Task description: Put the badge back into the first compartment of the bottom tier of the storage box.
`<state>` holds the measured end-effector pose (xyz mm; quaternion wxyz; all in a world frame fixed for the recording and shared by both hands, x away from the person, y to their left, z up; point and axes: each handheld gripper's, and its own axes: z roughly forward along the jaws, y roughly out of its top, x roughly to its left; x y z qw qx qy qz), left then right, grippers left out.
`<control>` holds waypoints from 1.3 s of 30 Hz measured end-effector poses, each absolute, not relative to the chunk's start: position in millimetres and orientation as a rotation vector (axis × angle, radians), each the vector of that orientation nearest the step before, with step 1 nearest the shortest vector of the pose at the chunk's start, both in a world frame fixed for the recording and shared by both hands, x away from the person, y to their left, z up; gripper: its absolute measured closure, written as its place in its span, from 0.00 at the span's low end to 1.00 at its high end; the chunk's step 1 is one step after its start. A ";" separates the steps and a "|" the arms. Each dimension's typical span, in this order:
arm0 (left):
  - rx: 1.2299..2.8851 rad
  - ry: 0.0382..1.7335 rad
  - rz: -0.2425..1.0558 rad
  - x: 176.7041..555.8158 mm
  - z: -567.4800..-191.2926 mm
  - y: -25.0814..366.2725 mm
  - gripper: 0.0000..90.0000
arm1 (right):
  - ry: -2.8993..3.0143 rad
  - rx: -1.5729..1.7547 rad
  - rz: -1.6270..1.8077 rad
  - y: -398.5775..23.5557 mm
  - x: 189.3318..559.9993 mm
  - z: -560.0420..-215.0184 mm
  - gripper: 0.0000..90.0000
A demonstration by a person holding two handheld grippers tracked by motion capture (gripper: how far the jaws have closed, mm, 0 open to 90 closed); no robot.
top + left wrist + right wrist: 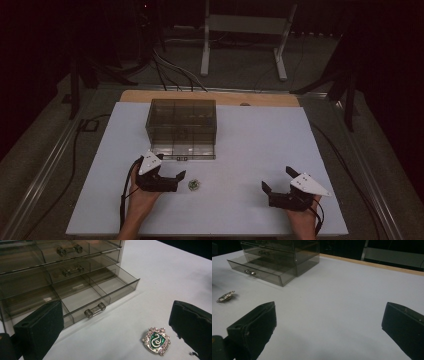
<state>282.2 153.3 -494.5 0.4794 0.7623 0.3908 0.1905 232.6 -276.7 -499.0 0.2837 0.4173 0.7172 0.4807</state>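
A white table (pixel 260 150) is filling most of the high view, with a strip of bare wood showing along its far edge. Toward the far left of it a smoky, see-through drawer box (pixel 182 121) is standing. Its bottom drawer (pixel 100 291) is sitting pulled out toward the person, and the left gripper view is showing dividers splitting that drawer into compartments, with nothing visible lying in them. The two drawers above are sitting pushed in, each with a small clear bar handle.

The left gripper (pixel 176 181) is resting low over the table, just in front of the open drawer, held by the person's left hand (pixel 142 197). Its jaws are standing wide apart and are gripping nothing. The right gripper (pixel 276 180) is sitting well apart from it, over the near right part of the table, held by the right hand (pixel 302 217). Its jaws are likewise gaping wide, with only bare table between them.

A small badge (pixel 156 340) is lying flat on the table just beside the left gripper's tip, near the open drawer but apart from it. It is shield-shaped, green with a silver snake, and is edged in pale stones. In the left gripper view it is lying between the jaws, closer to the right-hand one, touching neither.
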 end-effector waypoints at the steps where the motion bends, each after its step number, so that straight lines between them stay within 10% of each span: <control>1: 1.861 0.955 0.463 282.5 -495.0 152.6 0.01 | 1.919 1.117 1.286 -276.6 232.6 -499.0 0.00; 39: 1.981 0.939 0.341 291.4 -511.8 136.5 0.09 | 1.929 1.098 1.271 -274.8 232.5 -499.2 0.00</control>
